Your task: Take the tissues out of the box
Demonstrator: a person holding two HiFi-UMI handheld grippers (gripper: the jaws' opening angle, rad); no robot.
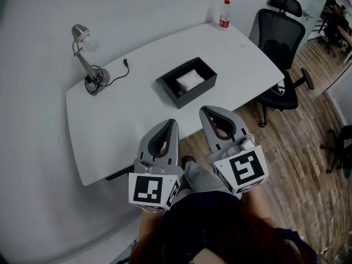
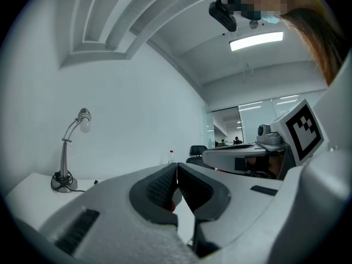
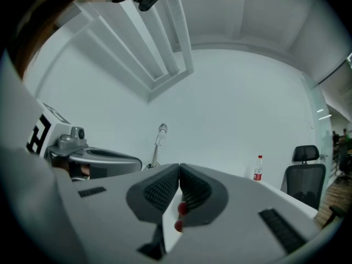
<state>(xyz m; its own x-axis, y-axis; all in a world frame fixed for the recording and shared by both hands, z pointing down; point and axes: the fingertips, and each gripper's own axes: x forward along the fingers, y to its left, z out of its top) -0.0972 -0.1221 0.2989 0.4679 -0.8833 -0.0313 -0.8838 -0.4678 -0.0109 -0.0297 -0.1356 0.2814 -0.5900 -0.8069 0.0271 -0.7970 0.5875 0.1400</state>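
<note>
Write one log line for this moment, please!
left gripper: shut, empty | right gripper: shut, empty | tissues: inside box on table | step: tissues not yet taken

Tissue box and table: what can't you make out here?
- Box: missing from both gripper views; the left gripper and right gripper fill each lower frame.
- Tissues: head view, too small to count; the box walls hide how deep the stack goes.
- Bottle: label too small to read in any view.
</note>
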